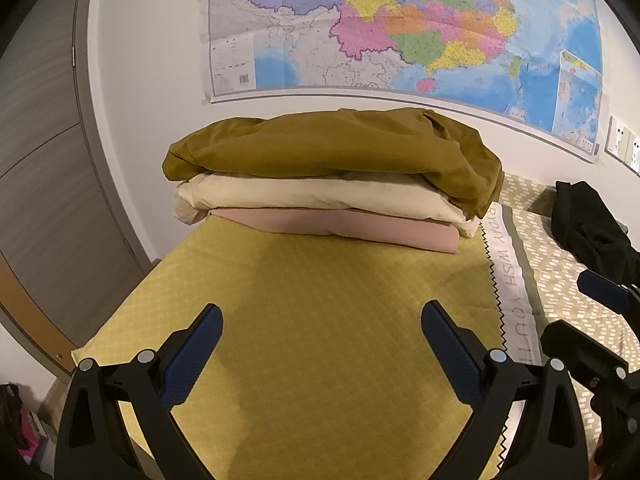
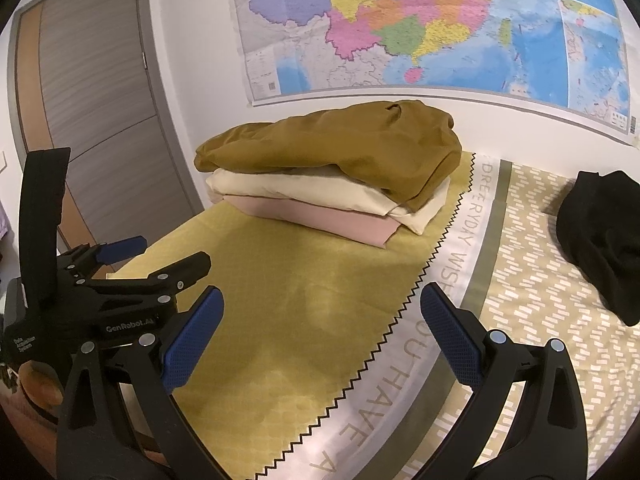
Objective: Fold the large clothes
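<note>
A stack of folded clothes lies at the far end of the bed: an olive-brown garment (image 1: 332, 148) on top, a cream one (image 1: 304, 196) under it, a pink one (image 1: 340, 226) at the bottom. The same stack shows in the right wrist view (image 2: 336, 152). A crumpled black garment (image 2: 600, 236) lies to the right on the patterned sheet; it also shows in the left wrist view (image 1: 588, 228). My left gripper (image 1: 322, 320) is open and empty above the yellow cover (image 1: 320, 340). My right gripper (image 2: 322, 304) is open and empty, beside the left one (image 2: 132, 256).
The yellow cover (image 2: 280, 300) lies over a patterned sheet (image 2: 540, 300) with a lettered band. A wall with a large map (image 1: 400, 28) stands behind the bed. A grey door (image 1: 36, 160) is at the left.
</note>
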`<action>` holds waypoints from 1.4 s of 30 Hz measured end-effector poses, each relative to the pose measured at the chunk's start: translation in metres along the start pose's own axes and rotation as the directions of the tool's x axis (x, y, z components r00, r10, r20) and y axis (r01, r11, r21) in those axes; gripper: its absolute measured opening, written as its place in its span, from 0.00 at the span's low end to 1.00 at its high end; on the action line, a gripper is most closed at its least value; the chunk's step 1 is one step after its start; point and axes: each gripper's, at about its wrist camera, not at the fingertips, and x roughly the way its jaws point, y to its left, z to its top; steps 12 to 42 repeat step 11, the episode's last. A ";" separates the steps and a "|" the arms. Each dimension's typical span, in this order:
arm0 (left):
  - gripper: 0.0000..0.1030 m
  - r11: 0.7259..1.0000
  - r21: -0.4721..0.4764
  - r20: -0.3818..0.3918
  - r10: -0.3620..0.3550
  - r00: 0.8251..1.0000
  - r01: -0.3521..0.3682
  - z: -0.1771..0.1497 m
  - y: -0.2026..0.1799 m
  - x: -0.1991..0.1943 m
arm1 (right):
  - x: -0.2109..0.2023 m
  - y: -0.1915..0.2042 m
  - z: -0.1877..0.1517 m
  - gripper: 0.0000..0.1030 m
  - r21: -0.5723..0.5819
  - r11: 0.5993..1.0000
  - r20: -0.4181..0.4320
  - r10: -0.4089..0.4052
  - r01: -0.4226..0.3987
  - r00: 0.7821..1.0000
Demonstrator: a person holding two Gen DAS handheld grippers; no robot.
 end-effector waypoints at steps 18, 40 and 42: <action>0.93 0.999 -0.005 -0.027 -0.051 0.998 0.051 0.002 -0.013 0.005 | -0.007 -0.011 -0.002 0.94 0.024 1.000 0.004 -0.019 0.019 1.000; 0.93 0.999 -0.005 -0.027 -0.051 0.998 0.051 0.002 -0.013 0.005 | -0.007 -0.011 -0.002 0.94 0.024 1.000 0.004 -0.019 0.019 1.000; 0.93 0.999 -0.005 -0.027 -0.051 0.998 0.051 0.002 -0.013 0.005 | -0.007 -0.011 -0.002 0.94 0.024 1.000 0.004 -0.019 0.019 1.000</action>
